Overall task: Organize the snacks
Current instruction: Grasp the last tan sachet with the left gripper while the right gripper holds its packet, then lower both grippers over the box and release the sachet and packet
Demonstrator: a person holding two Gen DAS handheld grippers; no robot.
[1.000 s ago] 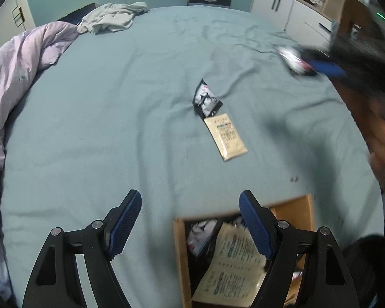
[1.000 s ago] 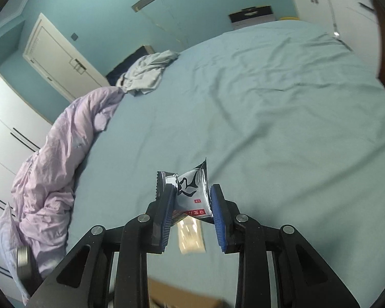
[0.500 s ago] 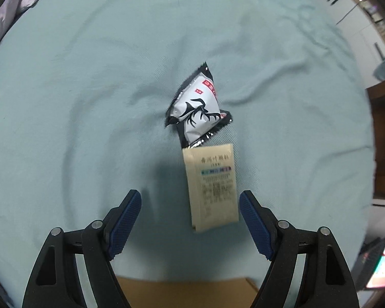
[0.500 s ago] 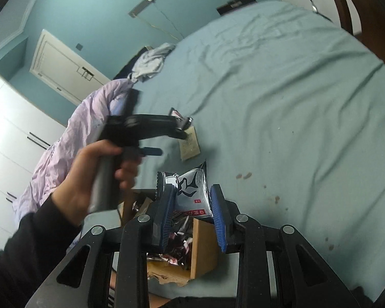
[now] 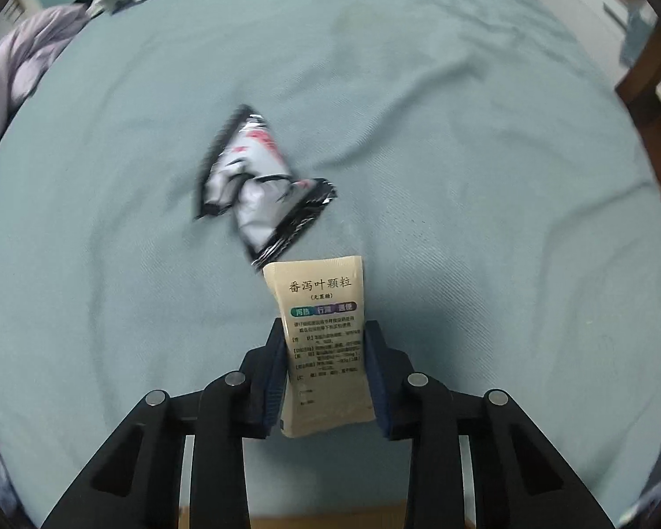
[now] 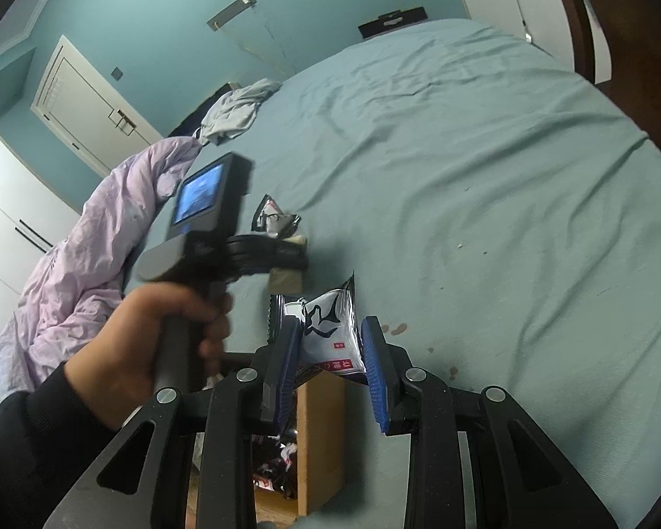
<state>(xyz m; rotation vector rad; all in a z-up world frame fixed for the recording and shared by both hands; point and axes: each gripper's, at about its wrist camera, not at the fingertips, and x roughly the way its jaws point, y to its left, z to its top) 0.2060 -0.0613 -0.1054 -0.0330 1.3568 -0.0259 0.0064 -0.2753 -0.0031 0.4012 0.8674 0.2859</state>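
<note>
- Between the blue pads of the left gripper (image 5: 326, 379), a flat beige paper sachet with printed text (image 5: 324, 339) is being clamped by its long sides; the jaws are closing on it, and its long axis is running forward along the fingers, the far end projecting past the fingertips.
- Just beyond that far end, a crumpled black-and-silver foil snack packet (image 5: 260, 185) is lying loose on the teal bed sheet (image 5: 484, 176), and its near corner appears to be touching or slightly overlapped by the sachet.
- Between the pads of the right gripper (image 6: 330, 352), a second black-and-silver foil snack packet with a red label (image 6: 330, 330) is being gripped, its upper edge standing up past the fingertips.
- Directly below and just behind the right fingers, an open brown cardboard box (image 6: 319, 436) is sitting on the sheet; this arm is judged to be the nearer one to the container, so its packet looks ready to be lowered in first.
- Inside the box, further dark foil wrappers (image 6: 273, 471) are partly visible; their number cannot be told.
- Seen from the right wrist, the person's hand (image 6: 154, 344) is gripping the left tool's handle, well forward of the box.
- Beyond everything, a lilac quilt (image 6: 88, 255) is bunched at the bed's edge.
</note>
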